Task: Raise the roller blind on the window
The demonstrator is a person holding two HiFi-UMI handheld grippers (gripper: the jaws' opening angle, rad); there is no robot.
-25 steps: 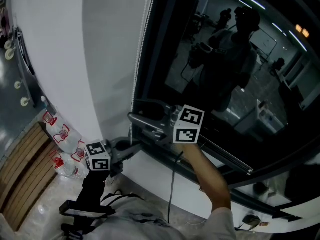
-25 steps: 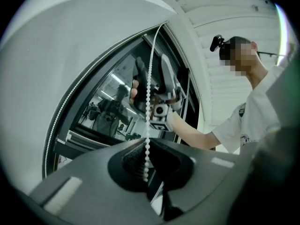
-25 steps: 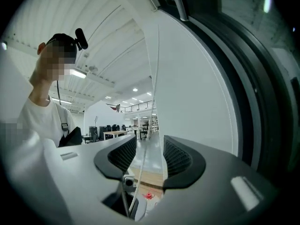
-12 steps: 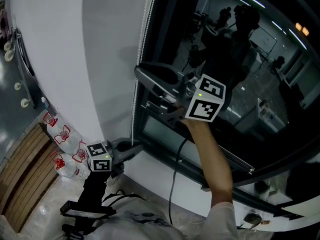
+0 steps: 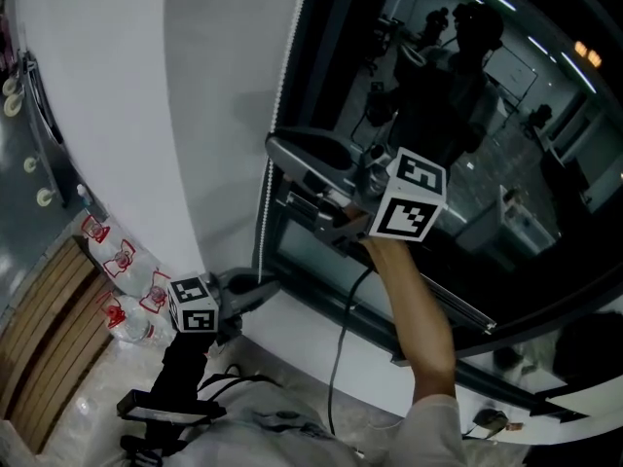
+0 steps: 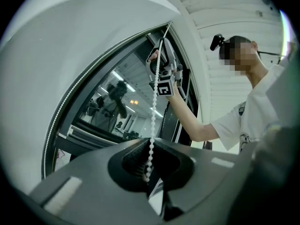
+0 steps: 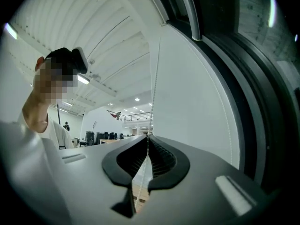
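Now the right claw (image 7: 148, 144), whose jaws have just been closing, pinches the bead chain (image 6: 155, 102) up high. The left claw (image 6: 149, 163) clamps it lower, likely holding tension for a pull. The blind (image 5: 224, 115) hangs lowered beside the dark window (image 5: 487, 193).

Dim, glass reflections, fisheye-warped edges
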